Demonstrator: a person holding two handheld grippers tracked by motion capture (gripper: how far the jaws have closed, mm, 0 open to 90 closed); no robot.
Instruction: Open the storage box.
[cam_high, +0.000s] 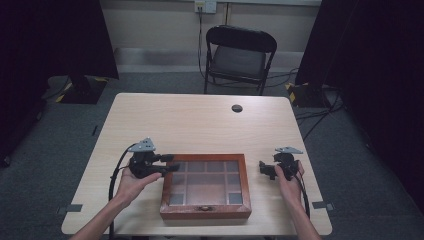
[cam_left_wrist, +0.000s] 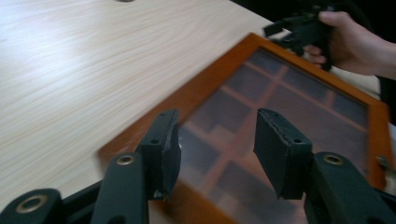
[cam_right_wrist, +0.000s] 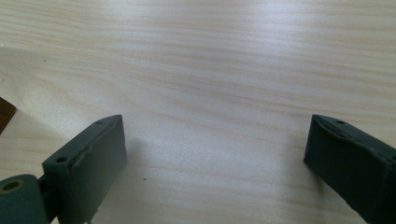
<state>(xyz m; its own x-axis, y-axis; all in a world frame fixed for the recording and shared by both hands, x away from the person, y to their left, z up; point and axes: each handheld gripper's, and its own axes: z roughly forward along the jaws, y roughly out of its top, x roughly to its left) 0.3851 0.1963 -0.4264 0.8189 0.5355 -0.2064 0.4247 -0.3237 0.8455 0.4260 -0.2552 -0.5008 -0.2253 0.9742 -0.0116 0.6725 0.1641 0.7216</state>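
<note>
Surroundings: workspace beyond the table's near edge.
Black folding chair (cam_high: 240, 55) stands behind light wooden table (cam_high: 200, 125); dark round grommet (cam_high: 237, 108) near the far edge; wall outlet (cam_high: 205, 6) above; cables (cam_high: 320, 112) on grey floor, right.

Table (cam_high: 200, 125): pale wood-grain laminate, smooth, slight sheen. Box (cam_high: 206, 210): reddish-brown polished wood frame, glass-paned lid (cam_left_wrist: 289, 107), small metal clasp. Gripper pads (cam_right_wrist: 93, 158): matt black, rubbery, scuffed edges.

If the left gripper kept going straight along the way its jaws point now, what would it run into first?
Most likely the glass lid of the wooden box: the left gripper, jaws open, points across the box's near corner and down at the panes. How high it sits above the lid is unclear.
</note>
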